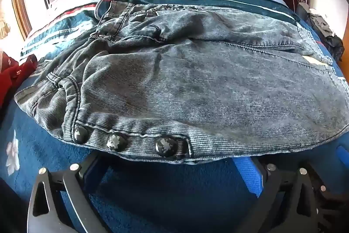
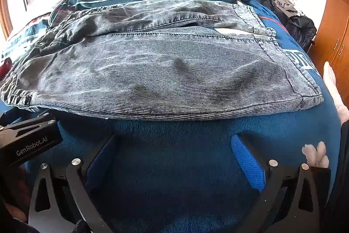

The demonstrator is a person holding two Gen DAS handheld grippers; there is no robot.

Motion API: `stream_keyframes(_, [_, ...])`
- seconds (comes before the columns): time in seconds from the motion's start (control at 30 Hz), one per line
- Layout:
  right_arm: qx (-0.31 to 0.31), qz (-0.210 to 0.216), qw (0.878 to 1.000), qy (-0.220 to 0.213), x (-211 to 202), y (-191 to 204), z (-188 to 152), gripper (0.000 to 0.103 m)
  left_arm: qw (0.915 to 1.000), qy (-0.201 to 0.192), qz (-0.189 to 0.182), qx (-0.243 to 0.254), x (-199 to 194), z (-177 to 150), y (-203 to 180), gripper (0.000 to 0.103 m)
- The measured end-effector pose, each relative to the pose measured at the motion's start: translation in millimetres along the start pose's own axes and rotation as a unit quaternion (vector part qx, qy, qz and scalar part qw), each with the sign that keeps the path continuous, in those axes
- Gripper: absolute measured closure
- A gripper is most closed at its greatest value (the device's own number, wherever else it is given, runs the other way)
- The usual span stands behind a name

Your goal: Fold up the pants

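Already the pants [image 2: 157,71] lie doubled on the bed [image 2: 174,145], and a grab at only the top layer could peel the fold apart. Both claws are released, empty: left claw [image 1: 174,169] at the buttoned hem, perhaps touching; right claw [image 2: 174,156] short, pants at 12 o'clock.

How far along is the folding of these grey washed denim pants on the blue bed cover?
The grey washed denim pants already lie doubled over on the blue fleece bed cover, one layer stacked on another, hems roughly together. Nothing is in hand: the left gripper and right gripper are both open, short of the near edge. The pants look long enough that another fold probably remains.
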State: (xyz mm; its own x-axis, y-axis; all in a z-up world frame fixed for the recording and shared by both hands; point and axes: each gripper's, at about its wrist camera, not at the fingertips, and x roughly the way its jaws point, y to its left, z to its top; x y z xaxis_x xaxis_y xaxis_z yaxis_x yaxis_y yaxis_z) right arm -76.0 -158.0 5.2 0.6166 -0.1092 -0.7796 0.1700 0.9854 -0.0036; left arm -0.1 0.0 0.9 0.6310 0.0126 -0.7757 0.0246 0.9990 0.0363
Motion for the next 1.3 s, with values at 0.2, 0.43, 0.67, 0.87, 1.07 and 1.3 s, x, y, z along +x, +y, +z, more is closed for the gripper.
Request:
stream_keyframes(0.2, [-0.009, -0.011, 1.000, 0.002, 1, 3, 1, 0.000, 0.9998, -0.007, -0.016, -0.008, -12, -2, 8, 0.000])
stream_keyframes(0.43, [-0.012, 0.059, 0.998, 0.009, -4, -17, 5, 0.000, 0.9984, 0.014, -0.041, -0.037, -21, 8, 16, 0.000])
stream_keyframes(0.67, [0.000, 0.063, 0.998, 0.021, -12, -8, 5, 0.000, 0.9981, 0.007, -0.051, -0.035, -46, 8, 22, 0.000])
stream_keyframes(0.87, [0.033, 0.103, 0.994, 0.004, -50, -15, 8, 0.000, 0.9969, -0.038, -0.059, -0.034, -76, 18, 26, 0.000])
stream_keyframes(1.07, [0.040, 0.069, 0.993, -0.084, -92, -25, 18, 0.000, 0.9959, -0.046, -0.043, -0.065, -76, 15, 41, 0.000])
stream_keyframes(1.3, [0.030, 0.041, 0.995, -0.087, -95, -29, 22, 0.000, 0.9954, -0.055, -0.035, -0.070, -77, 7, 37, 0.000])
